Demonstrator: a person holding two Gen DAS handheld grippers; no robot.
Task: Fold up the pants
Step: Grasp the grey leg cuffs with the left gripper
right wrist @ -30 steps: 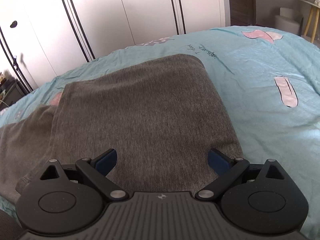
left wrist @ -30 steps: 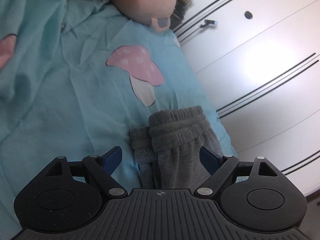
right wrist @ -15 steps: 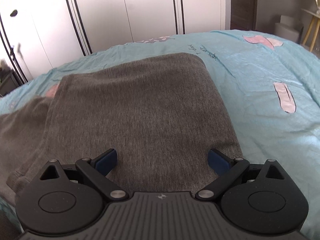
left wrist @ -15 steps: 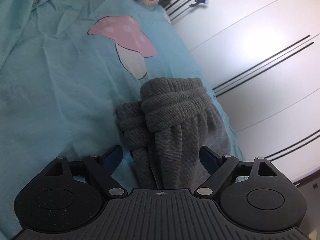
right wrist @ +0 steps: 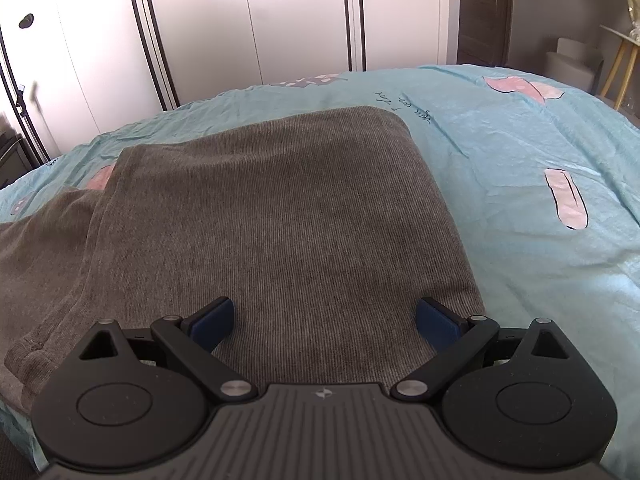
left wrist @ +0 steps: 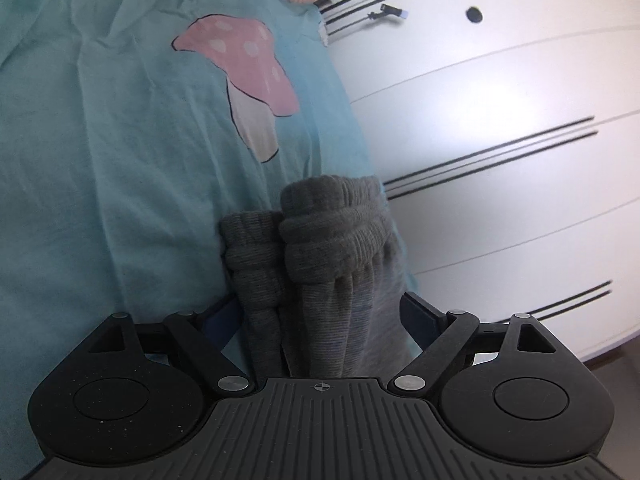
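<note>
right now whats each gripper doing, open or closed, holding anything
Left gripper: open, straddling the gathered pants cuffs, not clamped.
Right gripper: open above the folded pants, holding nothing.

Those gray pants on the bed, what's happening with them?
Someone is folding the gray pants on the blue bedsheet with two hand-held grippers. The left gripper is open around the bunched cuffs. The right gripper is open over the flat folded part. Neither one is squeezing yet.

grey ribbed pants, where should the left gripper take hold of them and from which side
Grip the bunched elastic waistband of the grey ribbed pants, straight ahead of the open left gripper. Its stacked layers form a thick ridge already between the fingers, above the teal mushroom-print bedsheet.
</note>
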